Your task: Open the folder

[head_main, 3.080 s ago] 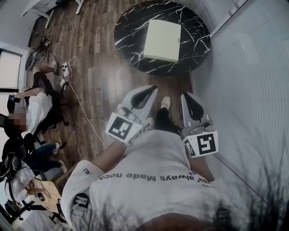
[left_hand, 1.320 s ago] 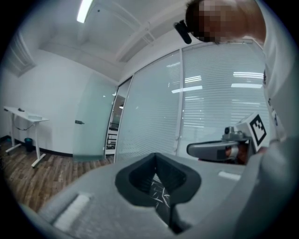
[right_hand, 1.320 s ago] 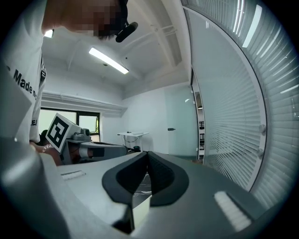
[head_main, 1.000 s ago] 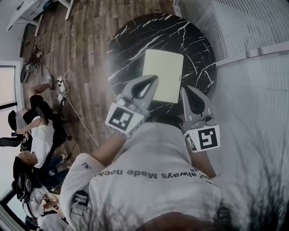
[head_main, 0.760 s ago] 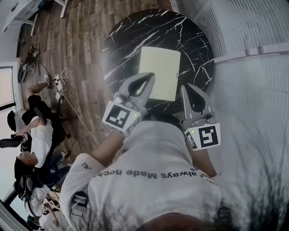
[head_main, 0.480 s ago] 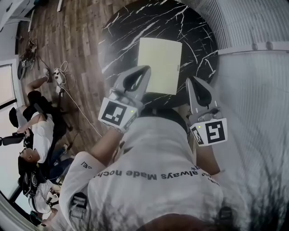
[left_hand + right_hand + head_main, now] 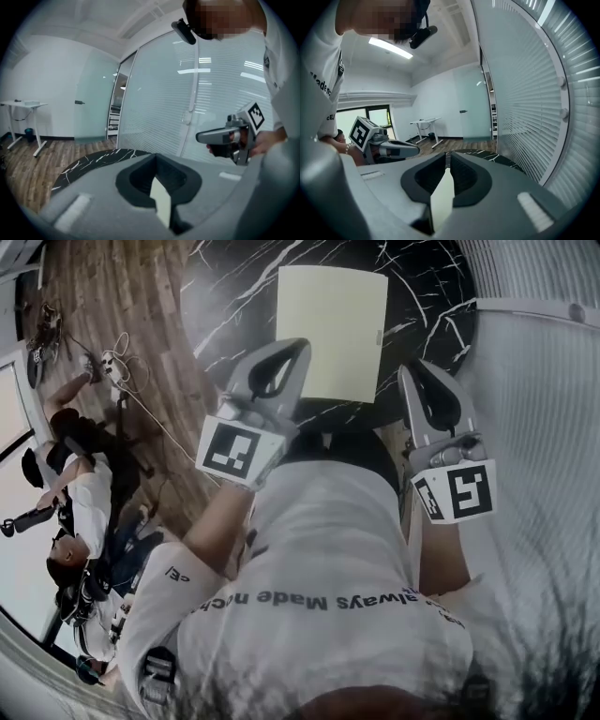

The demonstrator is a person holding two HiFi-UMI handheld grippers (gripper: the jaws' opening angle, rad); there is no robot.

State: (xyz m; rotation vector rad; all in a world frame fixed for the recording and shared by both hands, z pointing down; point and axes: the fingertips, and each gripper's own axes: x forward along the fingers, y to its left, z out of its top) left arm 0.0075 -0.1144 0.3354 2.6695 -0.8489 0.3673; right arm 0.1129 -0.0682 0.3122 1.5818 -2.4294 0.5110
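Observation:
A pale yellow folder [image 7: 333, 329] lies shut and flat on the round black marble table [image 7: 234, 296]. My left gripper [image 7: 300, 345] hovers at the folder's near left corner with its jaws together and nothing in them. My right gripper [image 7: 415, 367] hangs off the folder's near right corner, over the table's edge. In the right gripper view a narrow slit shows between the tips of the right gripper [image 7: 447, 157]; its jaws are opening with nothing between them. Both gripper views show the folder [image 7: 161, 204] [image 7: 440, 197] below, through the jaw window.
A glass wall with blinds [image 7: 544, 381] runs close on the right. Seated people [image 7: 80, 484] and a cable with a power strip [image 7: 112, 362] are on the wooden floor at the left. A white desk [image 7: 23, 105] stands far off.
Both grippers have come down and forward toward the table. The folder now looms larger, with the left tips at its near corner. The folder has not moved.

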